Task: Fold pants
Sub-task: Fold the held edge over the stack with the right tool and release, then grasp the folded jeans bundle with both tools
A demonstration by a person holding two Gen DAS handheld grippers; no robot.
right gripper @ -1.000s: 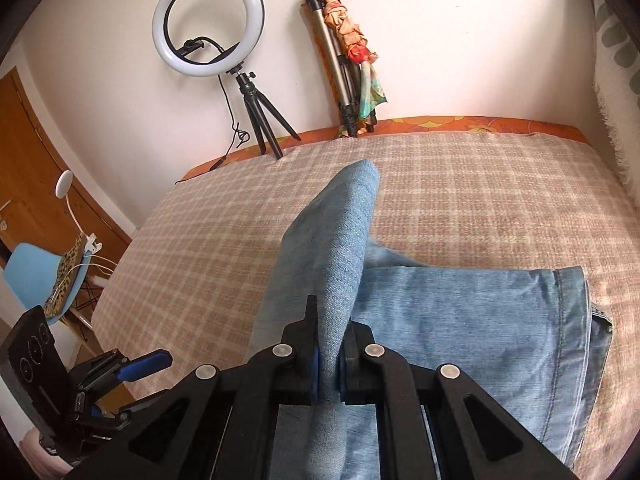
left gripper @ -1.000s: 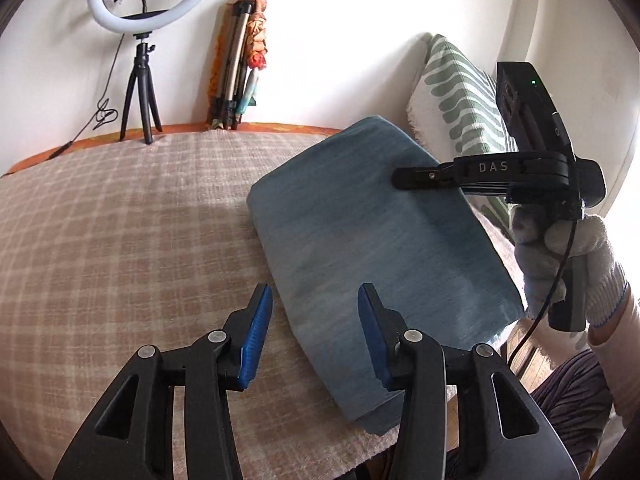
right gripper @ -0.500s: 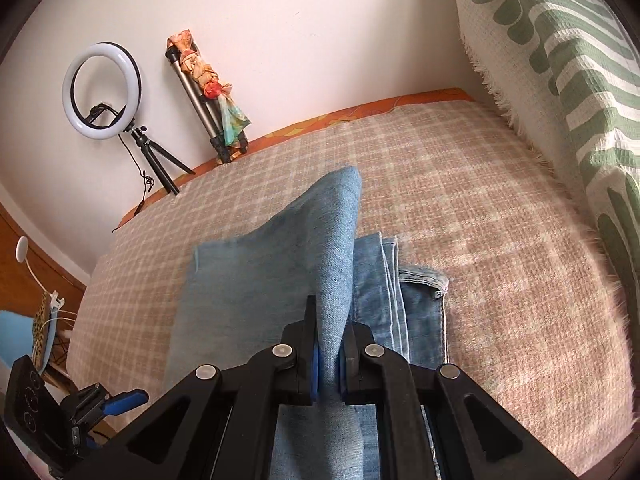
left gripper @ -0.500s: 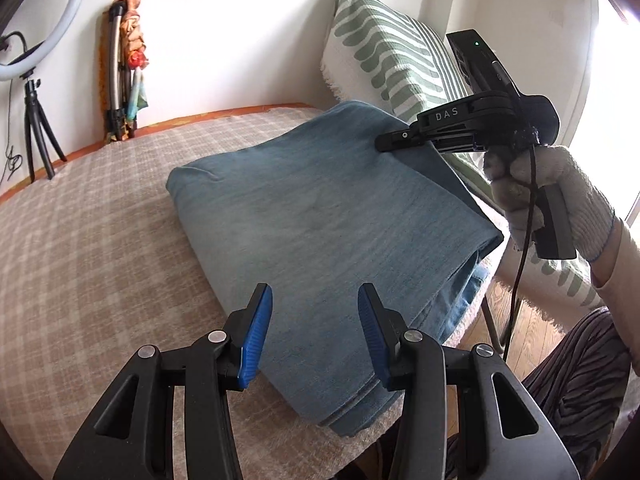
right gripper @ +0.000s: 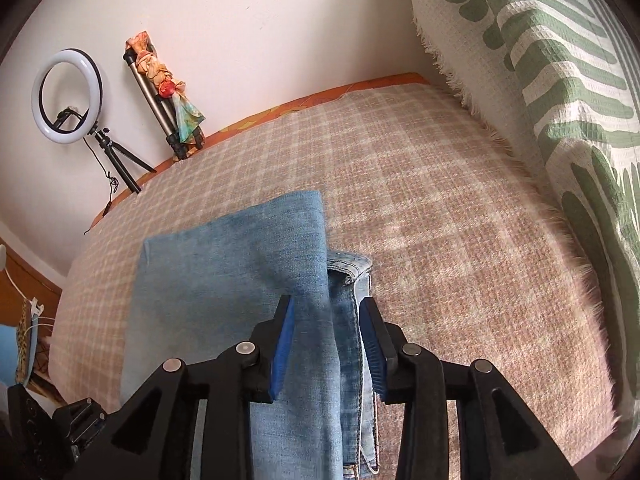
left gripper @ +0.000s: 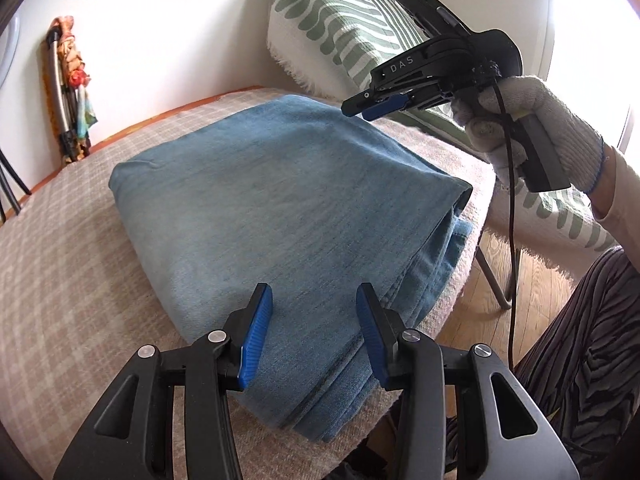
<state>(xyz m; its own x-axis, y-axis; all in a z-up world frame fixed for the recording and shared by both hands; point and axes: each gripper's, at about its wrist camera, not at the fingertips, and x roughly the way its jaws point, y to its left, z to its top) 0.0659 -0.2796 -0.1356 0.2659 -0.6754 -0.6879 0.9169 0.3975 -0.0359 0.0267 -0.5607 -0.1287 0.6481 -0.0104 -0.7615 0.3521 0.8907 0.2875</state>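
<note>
Bed [left gripper: 72,248]: checked beige cover; carries the whole item near its front edge.

Pants [left gripper: 280,216]: blue denim, folded into a thick, multi-layer rectangle lying flat on the bed. Judged soft and limp, moderately heavy for cloth, not slippery and not fragile; layers likely to slide apart if lifted by one ply. Best hold, in my judgement: pinch all the layers together at a folded edge or corner, one hand-held gripper at each end, since a single central grip would let the stack sag.

Right hand-held gripper [right gripper: 326,338]: jaws opening, blue pads standing clear of the cloth. The upper fold and stitched hem [right gripper: 356,320] run between them, unpressed. In the left wrist view it hovers above the far right corner [left gripper: 376,106], held by a gloved hand [left gripper: 536,120].

Left hand-held gripper [left gripper: 310,334]: jaws partly open, holding nothing; poised above the near edge of the pants, which lie directly ahead and below.
</note>
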